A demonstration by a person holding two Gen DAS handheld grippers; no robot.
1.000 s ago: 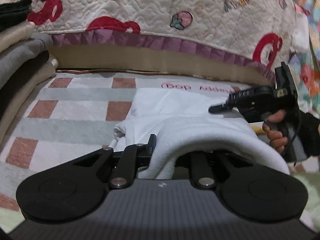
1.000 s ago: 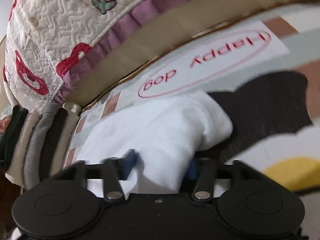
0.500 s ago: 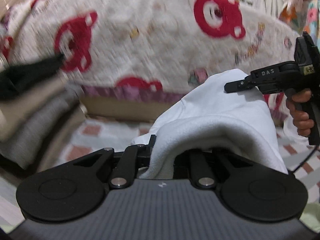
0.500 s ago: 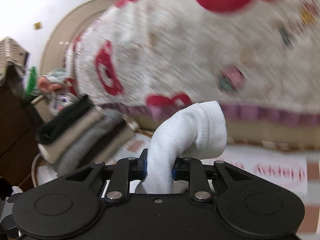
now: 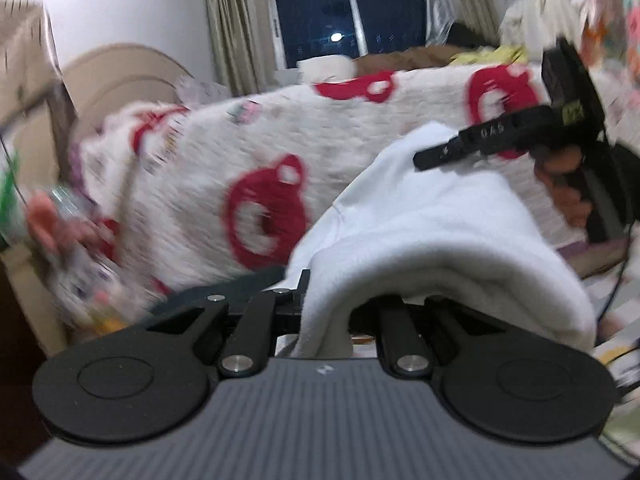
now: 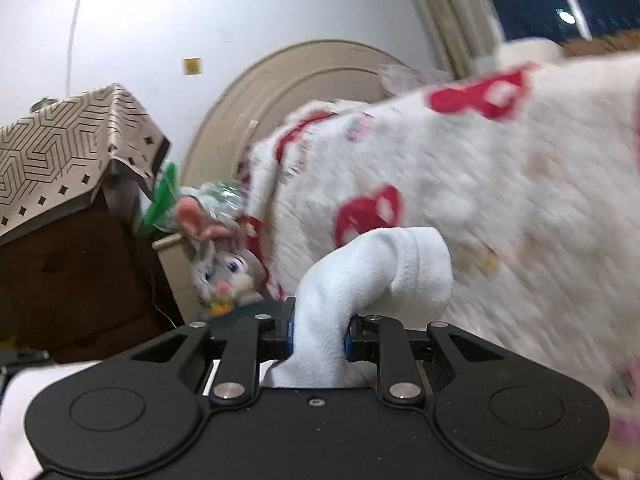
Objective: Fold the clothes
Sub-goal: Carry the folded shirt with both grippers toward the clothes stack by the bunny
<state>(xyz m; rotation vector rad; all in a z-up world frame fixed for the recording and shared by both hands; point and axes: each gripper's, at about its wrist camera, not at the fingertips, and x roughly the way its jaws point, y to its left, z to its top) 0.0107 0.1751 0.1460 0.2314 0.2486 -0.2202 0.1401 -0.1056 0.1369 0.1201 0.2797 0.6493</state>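
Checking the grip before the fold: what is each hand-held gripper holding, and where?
Both pinch the white garment: left hand-held gripper and right hand-held gripper each on a bunched fold.

Both grippers have lifted the white garment [image 5: 432, 236] off the checked mat, up before the quilt [image 5: 304, 152].

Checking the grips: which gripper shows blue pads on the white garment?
The right gripper: blue pads pinch the white garment on both sides. The left gripper shows only black fingers.
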